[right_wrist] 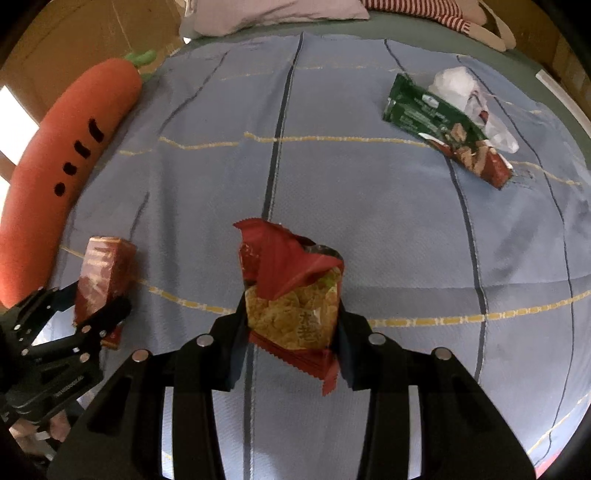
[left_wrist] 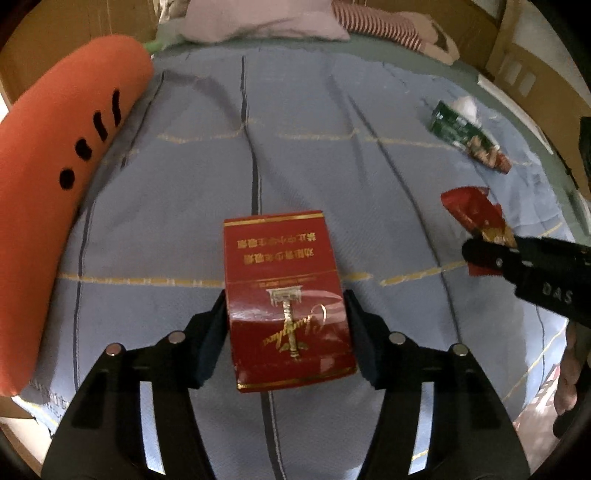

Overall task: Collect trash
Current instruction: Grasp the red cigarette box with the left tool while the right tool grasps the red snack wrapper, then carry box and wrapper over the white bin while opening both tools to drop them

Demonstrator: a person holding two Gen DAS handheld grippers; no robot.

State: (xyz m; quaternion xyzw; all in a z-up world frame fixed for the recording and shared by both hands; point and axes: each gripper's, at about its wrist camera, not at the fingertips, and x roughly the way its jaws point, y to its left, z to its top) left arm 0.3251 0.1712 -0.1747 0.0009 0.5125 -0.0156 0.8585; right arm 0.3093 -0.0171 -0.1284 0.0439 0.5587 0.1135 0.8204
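Note:
My left gripper [left_wrist: 286, 321] is shut on a red cigarette box [left_wrist: 286, 295] with gold print, held above the blue bedspread. The box also shows in the right wrist view [right_wrist: 103, 273], with the left gripper [right_wrist: 98, 314] around it. My right gripper [right_wrist: 291, 328] is shut on a red and yellow snack bag [right_wrist: 291, 291], crumpled at its top. That bag shows in the left wrist view [left_wrist: 474, 214], at the right gripper's tip [left_wrist: 480, 254]. A green and red snack wrapper [right_wrist: 443, 129] lies on the bed at the far right, with a crumpled white tissue or plastic [right_wrist: 465, 92] beside it.
A blue bedspread [right_wrist: 332, 192] with dark and yellow lines covers the bed. An orange carrot plush [left_wrist: 55, 166] lies along the left edge. Pillows [left_wrist: 258, 22] and a striped cushion [left_wrist: 373, 26] sit at the far end. Cardboard boxes [left_wrist: 532, 74] stand on the right.

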